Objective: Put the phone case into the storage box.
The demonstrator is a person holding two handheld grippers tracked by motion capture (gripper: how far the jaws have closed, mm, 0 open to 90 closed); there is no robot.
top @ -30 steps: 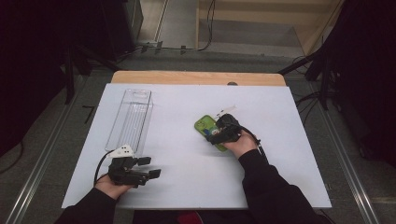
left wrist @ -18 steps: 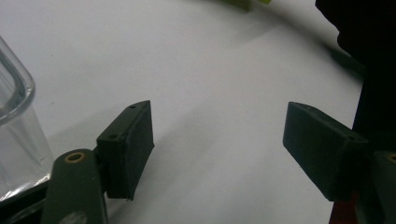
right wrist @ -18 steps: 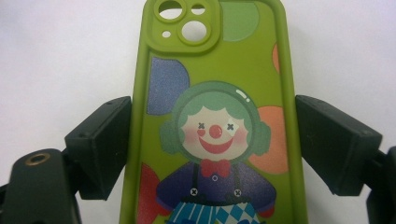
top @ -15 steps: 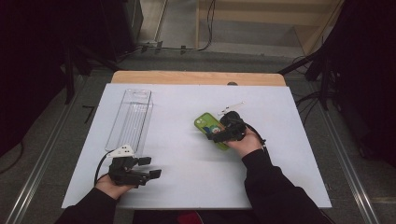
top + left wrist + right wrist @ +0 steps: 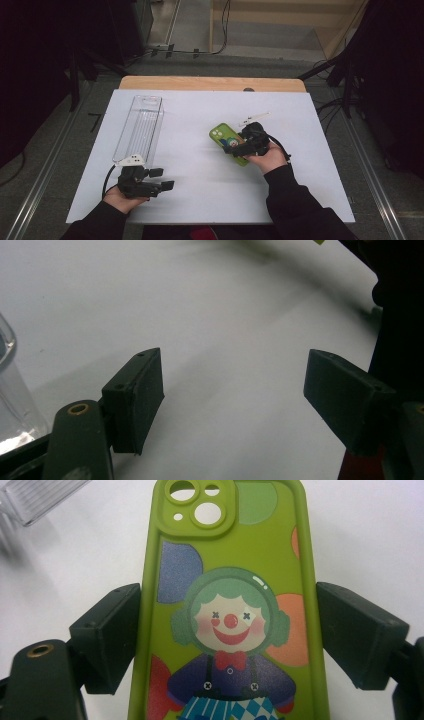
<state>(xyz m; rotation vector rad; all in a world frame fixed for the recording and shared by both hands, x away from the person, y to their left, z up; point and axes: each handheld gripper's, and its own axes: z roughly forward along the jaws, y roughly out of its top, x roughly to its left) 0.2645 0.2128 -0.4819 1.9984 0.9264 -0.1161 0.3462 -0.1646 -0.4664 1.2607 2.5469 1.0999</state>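
A green phone case (image 5: 221, 134) printed with a clown lies right of the table's middle. In the right gripper view the case (image 5: 230, 555) runs up between the two black jaws, and each jaw presses on one long side. My right gripper (image 5: 235, 148) is shut on the case's near end. My left gripper (image 5: 162, 178) rests at the front left of the white table top, jaws pointing right. In the left gripper view its jaws (image 5: 232, 390) stand wide apart, and between them is just bare white surface.
A long clear plastic box (image 5: 140, 127) stands at the left, just beyond my left gripper, and its corner (image 5: 10, 390) is at that view's left edge. A wooden strip (image 5: 210, 83) runs along the table's far edge. Dark floor and cables surround the table.
My right hand has shifted a little to the right and risen, with the phone case still between its jaws. The left hand has stayed where it was.
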